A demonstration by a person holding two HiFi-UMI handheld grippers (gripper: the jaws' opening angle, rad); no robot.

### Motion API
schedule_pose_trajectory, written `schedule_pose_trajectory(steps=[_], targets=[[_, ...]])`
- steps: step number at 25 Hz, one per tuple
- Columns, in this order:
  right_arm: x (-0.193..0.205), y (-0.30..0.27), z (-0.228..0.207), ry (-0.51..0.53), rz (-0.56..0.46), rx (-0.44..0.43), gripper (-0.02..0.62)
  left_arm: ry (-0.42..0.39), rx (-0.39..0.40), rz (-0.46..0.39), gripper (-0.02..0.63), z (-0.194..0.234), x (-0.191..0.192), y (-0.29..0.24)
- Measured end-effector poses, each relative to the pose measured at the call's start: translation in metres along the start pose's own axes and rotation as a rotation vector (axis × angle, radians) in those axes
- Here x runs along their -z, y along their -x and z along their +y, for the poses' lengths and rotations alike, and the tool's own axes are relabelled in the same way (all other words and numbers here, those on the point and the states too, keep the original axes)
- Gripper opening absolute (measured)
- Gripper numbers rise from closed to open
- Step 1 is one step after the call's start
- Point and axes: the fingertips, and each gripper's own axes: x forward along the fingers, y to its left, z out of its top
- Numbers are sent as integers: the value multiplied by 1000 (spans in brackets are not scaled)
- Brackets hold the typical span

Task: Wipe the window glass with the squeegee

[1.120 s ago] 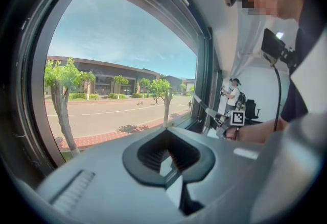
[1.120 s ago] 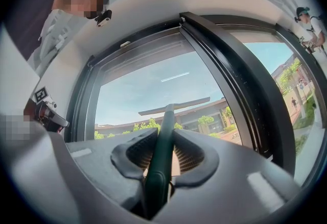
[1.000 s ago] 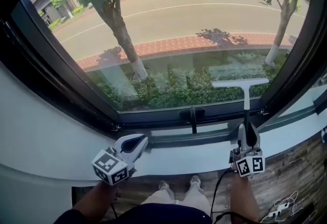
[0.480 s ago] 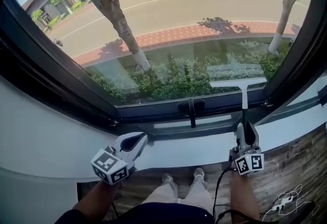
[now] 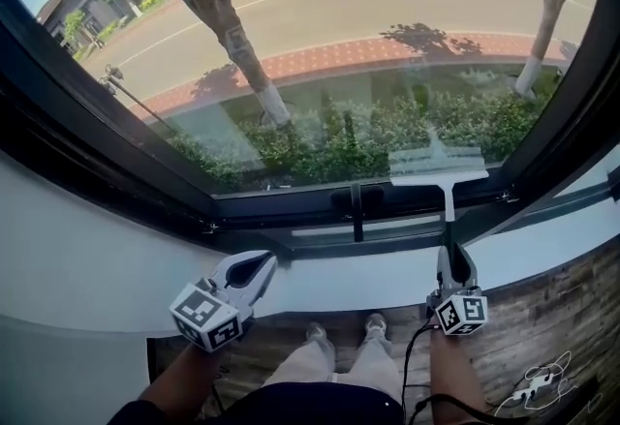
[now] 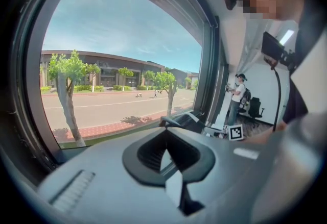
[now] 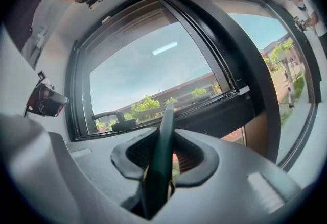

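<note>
The squeegee [image 5: 438, 177] stands upright, its white blade flat against the lower part of the window glass [image 5: 339, 55], just above the bottom frame. Its thin handle runs down into my right gripper [image 5: 453, 270], which is shut on it over the sill. In the right gripper view the dark green squeegee handle [image 7: 162, 146] is pinched between the jaws of the right gripper [image 7: 166, 142] and rises toward the glass. My left gripper [image 5: 254, 270] hovers over the sill to the left, shut, with nothing held. In its own view the left gripper [image 6: 168, 149] points along the window.
A black window latch [image 5: 356, 198] sits on the bottom frame, left of the blade. The white sill [image 5: 368, 273] runs below, with wooden floor [image 5: 542, 336] and a cable [image 5: 412, 365] underneath. Another person [image 6: 236, 96] stands far down the room.
The squeegee blade has come down the glass and a little to the left, nearer the bottom frame. The right gripper moved with it. The left gripper has stayed put.
</note>
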Motion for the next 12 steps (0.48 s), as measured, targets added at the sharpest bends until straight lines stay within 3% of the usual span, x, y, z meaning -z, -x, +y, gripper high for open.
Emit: schedule_pose_trajectory(steps=[7,12], targets=[[7,-3,0,6,76,31,101,-30,30,-47,8,8,-3,2],[-55,12,9,35,-53,113,101,-30,104,-62,8,19,-12,-3]])
